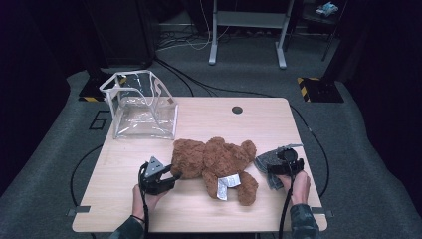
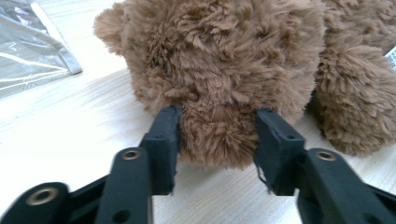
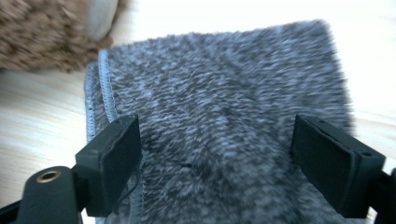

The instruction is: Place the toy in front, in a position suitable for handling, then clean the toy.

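Both hands come in over the near edge of the tabletop. Left tongs have their pads pressed into the fur of the brown teddy bear, which lies across the middle of the tabletop. Right tongs stand wide open over the grey fleece cloth near the right edge, pads clear of it. A clear plastic bag stands open at the far left corner. It looks like the picking-up step; next the right tongs likely need to drop and pinch the cloth, while the left lifts the bear toward the bag.
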The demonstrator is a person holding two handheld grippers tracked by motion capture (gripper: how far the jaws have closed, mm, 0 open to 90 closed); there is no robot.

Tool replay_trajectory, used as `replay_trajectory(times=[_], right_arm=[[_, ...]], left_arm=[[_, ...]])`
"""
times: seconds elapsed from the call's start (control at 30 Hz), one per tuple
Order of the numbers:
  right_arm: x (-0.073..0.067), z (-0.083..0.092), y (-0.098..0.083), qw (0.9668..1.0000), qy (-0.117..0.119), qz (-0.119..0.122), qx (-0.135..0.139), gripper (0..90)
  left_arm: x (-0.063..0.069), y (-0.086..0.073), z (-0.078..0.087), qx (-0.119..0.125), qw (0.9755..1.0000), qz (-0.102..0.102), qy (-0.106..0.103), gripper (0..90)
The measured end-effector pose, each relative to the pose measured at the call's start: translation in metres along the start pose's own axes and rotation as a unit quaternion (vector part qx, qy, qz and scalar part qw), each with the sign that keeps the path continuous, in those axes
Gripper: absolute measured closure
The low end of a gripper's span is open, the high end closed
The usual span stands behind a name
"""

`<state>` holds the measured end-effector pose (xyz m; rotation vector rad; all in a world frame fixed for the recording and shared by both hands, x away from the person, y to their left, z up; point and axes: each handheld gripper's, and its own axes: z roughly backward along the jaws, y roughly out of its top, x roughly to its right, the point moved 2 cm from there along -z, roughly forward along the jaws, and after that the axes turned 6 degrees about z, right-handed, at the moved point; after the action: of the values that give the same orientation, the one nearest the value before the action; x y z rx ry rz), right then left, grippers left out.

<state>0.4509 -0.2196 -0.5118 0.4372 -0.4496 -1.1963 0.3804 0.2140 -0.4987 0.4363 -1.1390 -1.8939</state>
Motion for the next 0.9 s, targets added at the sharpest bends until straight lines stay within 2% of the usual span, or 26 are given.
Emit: replay_trajectory(times=[0.07,0.17,0.23,0.27,0.33,0.43,0.57,0.7,0.73,0.77,0.9], right_arm=[[0.001,-0.004,0.0,1.0,0.003,0.001,0.001,20.5],[0.002,-0.006,-0.002,0.9998,0.009,-0.019,-0.001,24.7],[0.003,-0.007,-0.003,0.9996,0.012,-0.027,0.002,30.8],[0.004,-0.006,-0.003,0.9995,0.012,-0.028,0.004,38.2],[0.005,-0.004,-0.004,0.9994,0.015,-0.029,0.012,59.1],[0.005,-0.001,-0.003,0.9991,0.023,-0.035,0.013,73.4],[0.005,0.005,-0.003,0.999,0.022,-0.032,0.022,77.7],[0.006,0.02,0.001,0.9981,0.026,-0.035,0.044,78.1],[0.005,0.025,0.003,0.9977,0.027,-0.041,0.047,78.2],[0.006,0.028,0.004,0.9976,0.026,-0.031,0.056,78.2],[0.003,0.047,0.011,0.9961,0.032,-0.027,0.077,78.4]], left_arm=[[-0.001,0.0,0.001,-0.001,1.0,0.001,-0.005,59.9],[-0.001,-0.001,0.002,-0.001,1.0,0.0,-0.006,63.6],[-0.002,-0.001,0.002,0.0,1.0,0.003,-0.006,64.0],[-0.002,-0.001,0.003,-0.004,0.9999,0.004,-0.009,63.7],[-0.002,-0.001,0.002,-0.004,0.9999,0.005,-0.008,63.9],[-0.002,0.0,0.002,-0.005,1.0,0.005,-0.006,66.8],[-0.002,-0.002,0.002,0.001,1.0,0.008,0.0,74.9],[-0.003,-0.003,0.002,0.002,0.9999,0.013,-0.003,81.3],[-0.002,-0.004,0.002,0.002,0.9999,0.016,-0.004,82.1],[-0.002,-0.004,0.001,0.002,0.9999,0.016,-0.004,82.9],[-0.002,-0.004,0.001,0.003,0.9998,0.021,-0.005,84.0]])
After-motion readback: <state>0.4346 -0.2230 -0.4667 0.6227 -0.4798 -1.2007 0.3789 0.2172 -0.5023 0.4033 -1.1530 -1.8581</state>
